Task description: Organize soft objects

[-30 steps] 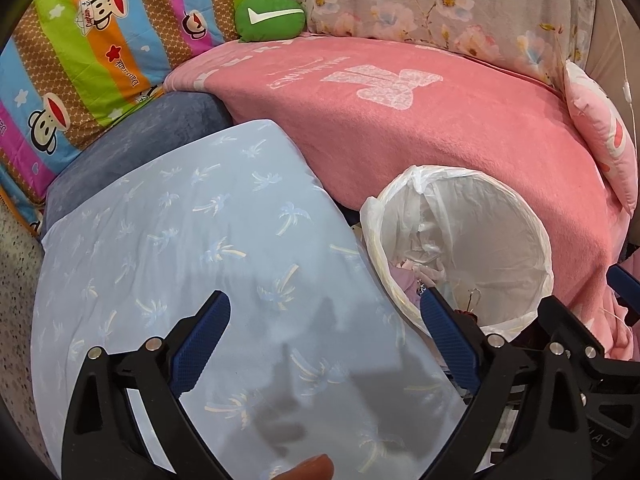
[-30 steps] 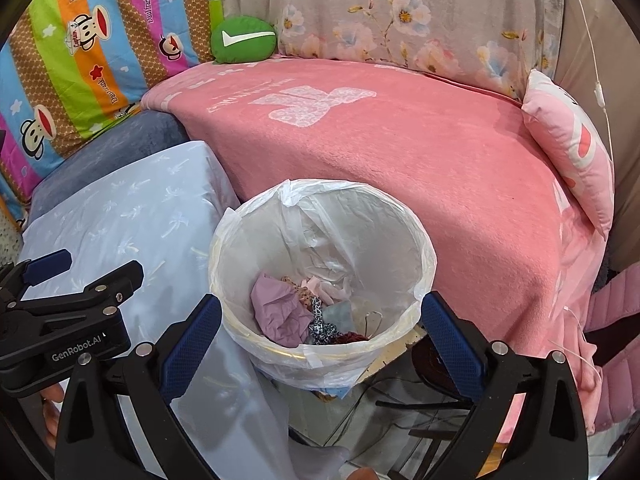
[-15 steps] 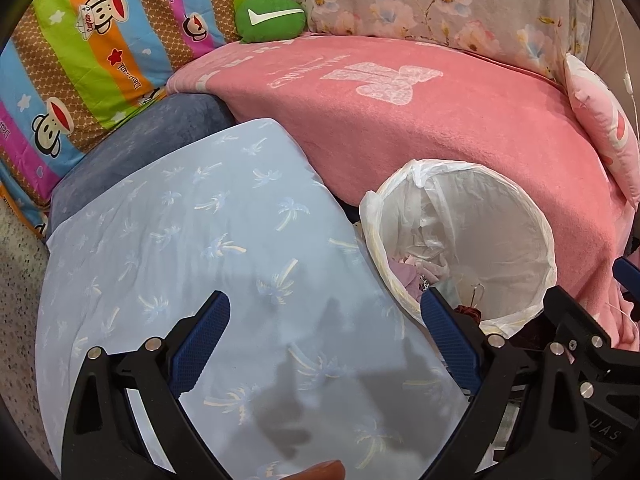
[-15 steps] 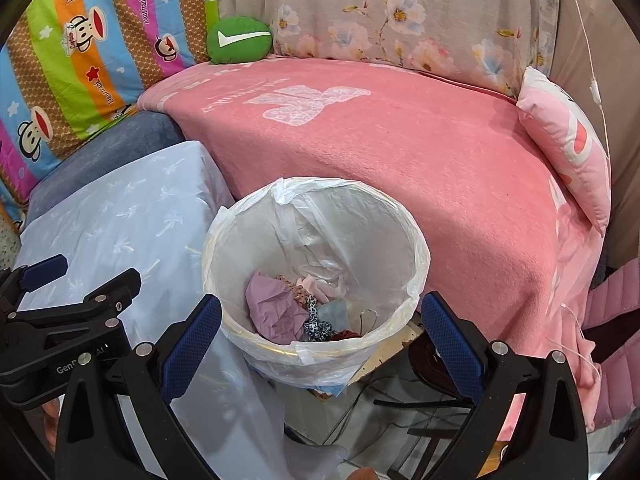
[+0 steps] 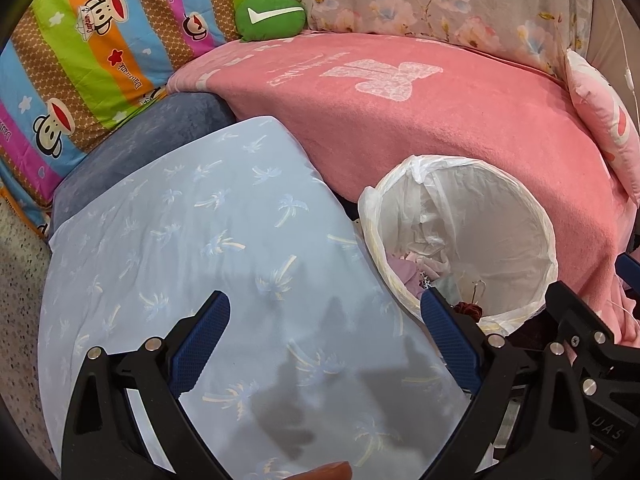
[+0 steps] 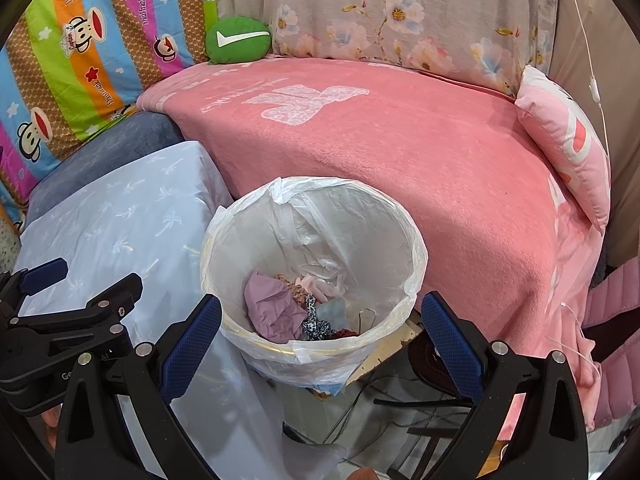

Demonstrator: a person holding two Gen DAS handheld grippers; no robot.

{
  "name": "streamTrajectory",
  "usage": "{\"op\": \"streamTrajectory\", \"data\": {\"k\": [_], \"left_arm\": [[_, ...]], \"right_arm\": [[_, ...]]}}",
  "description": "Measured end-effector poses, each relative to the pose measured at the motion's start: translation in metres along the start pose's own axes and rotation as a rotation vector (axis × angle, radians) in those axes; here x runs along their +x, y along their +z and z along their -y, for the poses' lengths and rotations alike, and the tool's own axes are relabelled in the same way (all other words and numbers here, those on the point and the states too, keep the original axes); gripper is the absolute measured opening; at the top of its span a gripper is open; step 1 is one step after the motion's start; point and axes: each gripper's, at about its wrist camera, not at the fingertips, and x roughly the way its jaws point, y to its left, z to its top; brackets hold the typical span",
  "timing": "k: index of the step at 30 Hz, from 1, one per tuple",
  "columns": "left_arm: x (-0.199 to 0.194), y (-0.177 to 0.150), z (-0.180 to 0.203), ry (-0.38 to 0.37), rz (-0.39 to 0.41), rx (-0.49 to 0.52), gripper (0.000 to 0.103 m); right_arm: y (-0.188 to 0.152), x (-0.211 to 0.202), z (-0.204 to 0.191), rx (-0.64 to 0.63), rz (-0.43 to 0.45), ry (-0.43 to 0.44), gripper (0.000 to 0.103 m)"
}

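Small crumpled cloth pieces [image 6: 280,312] already lie in the white plastic-lined round bin [image 6: 416,248]; both the left gripper [image 5: 324,336] and right gripper [image 6: 320,336] are spread, empty. At eleven o'clock, the green round cushion [image 6: 238,40] seems unsorted.

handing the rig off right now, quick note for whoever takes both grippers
Left gripper: open, empty, above the light blue palm-print cloth.
Right gripper: open, empty, above the lined white bin.
In the bin: a small pile of soft pieces, a mauve cloth among them.
Still out on the pink blanket: the green check-mark cushion at the back and the pink pillow at the right edge.
Done: some small soft items are binned. Left: probably the cushion and pillow, though their intended place is not evident.
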Motion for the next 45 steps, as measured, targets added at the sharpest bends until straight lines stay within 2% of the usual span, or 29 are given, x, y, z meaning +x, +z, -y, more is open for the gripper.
{"op": "streamTrajectory", "data": {"k": [12,45], "left_arm": [[0.0009,-0.0031,-0.0039,0.029,-0.004,-0.03,0.092],[-0.0009,-0.0075,-0.0019,0.028,-0.013,-0.03,0.092]], "right_arm": [[-0.0003,0.0014,0.0016,0.005,-0.004,-0.004,0.098],[-0.0018,0.0003,0.0028,0.01,-0.003,-0.003,0.098]]}}
